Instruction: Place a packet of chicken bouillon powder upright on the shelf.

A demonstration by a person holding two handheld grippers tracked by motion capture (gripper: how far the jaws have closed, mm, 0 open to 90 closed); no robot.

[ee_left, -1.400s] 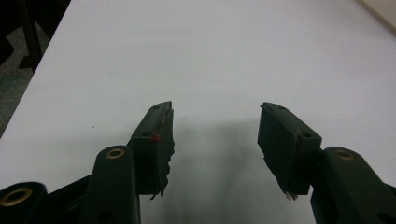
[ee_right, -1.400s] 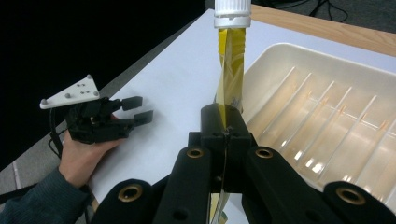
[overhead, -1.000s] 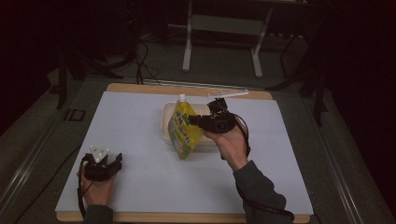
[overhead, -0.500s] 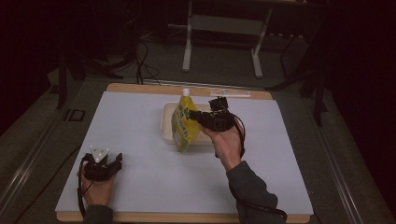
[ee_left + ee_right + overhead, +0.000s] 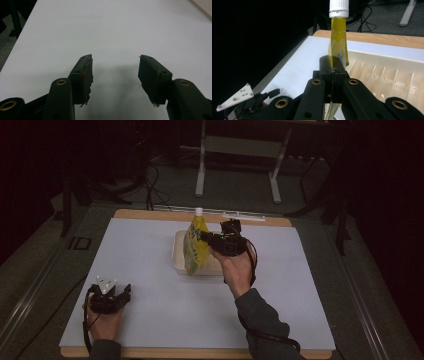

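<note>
The right gripper (image 5: pixel 206 238) is clamped on the edge of a yellow pouch (image 5: pixel 195 246), held upright over the near-left part of the white tray (image 5: pixel 178 251). Soft and floppy, probably liquid-filled, it should handle best pinched at its flat seam or just under the stiff white cap (image 5: pixel 339 8). The left gripper (image 5: pixel 115 72) rests agape on the counter (image 5: pixel 150 265), well apart from the tray.

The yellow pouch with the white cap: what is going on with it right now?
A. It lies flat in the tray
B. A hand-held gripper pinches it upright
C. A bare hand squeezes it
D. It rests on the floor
B: the right hand-held gripper has its jaws shut on the yellow pouch, cap up, by the tray.
</note>
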